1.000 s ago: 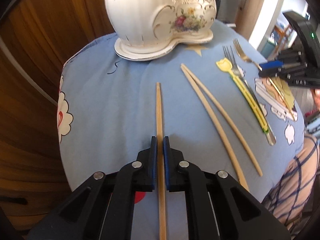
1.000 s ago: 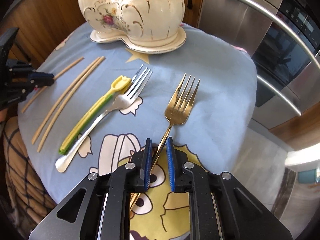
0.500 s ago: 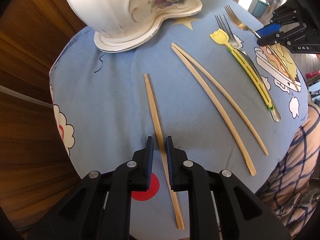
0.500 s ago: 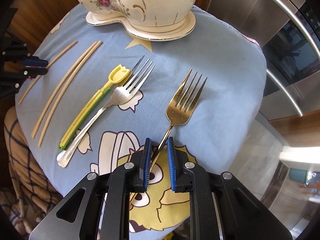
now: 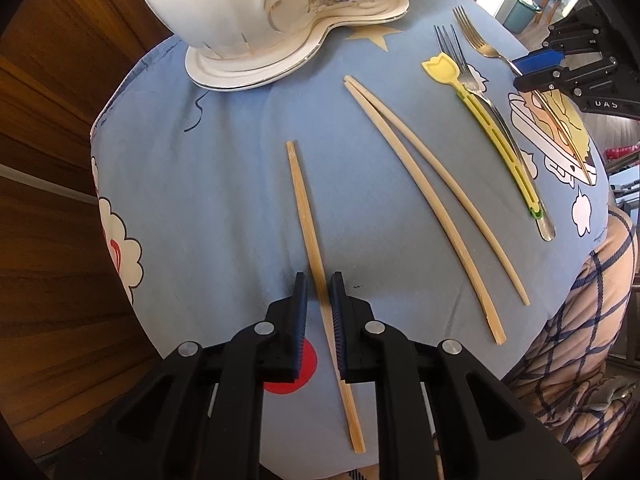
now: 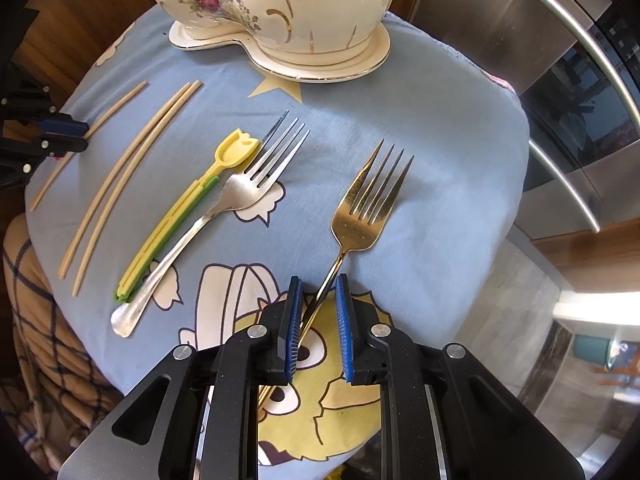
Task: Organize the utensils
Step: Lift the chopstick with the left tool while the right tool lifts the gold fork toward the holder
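1. Both my pictures are bright and sharp in the middle.
2. Edges bend round, and the corners go black.
3. Daylight comes in from 1 o'clock in my left view.
4. The gold fork [image 6: 370, 208] shines, and the oven handle [image 6: 560, 40] glares at 2 o'clock.
5. Shadows are soft.

Ceramic pot [image 5: 280, 12]: the top is cut off at 12 o'clock in both views, so the opening cannot be seen.
Gold fork [image 6: 370, 208]: the lower handle is hidden behind the right gripper [image 6: 318, 320], toward 6 o'clock.
Single chopstick [image 5: 316, 268]: in the right wrist view, its middle is covered by the left gripper [image 5: 318, 304] at 9 o'clock.
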The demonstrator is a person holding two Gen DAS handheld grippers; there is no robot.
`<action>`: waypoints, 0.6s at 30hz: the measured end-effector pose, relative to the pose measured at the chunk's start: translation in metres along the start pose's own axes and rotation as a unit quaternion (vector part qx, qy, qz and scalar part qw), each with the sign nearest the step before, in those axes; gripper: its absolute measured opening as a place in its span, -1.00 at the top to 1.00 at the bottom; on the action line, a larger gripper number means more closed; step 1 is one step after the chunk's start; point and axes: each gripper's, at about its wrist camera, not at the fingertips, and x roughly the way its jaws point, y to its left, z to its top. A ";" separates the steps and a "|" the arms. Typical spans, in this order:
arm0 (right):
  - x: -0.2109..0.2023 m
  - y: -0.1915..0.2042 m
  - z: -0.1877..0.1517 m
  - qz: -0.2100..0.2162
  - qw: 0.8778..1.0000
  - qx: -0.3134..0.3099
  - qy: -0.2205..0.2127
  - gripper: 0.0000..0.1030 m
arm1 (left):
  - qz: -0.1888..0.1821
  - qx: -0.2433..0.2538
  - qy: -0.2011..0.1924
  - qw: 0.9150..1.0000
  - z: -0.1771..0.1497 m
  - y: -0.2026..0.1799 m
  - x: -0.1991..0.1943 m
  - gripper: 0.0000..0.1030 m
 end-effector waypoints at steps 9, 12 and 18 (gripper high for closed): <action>-0.006 -0.007 -0.012 0.015 0.999 0.024 -0.033 0.75 | -0.012 -0.030 -0.041 0.999 -0.019 0.019 -0.005 0.88; -0.008 -0.010 -0.018 0.015 0.998 0.028 -0.046 0.81 | -0.013 -0.040 -0.069 0.997 -0.028 0.025 -0.010 0.89; -0.017 -0.025 -0.028 0.027 0.995 0.052 -0.084 0.87 | -0.018 -0.076 -0.154 0.985 -0.052 0.031 -0.037 0.88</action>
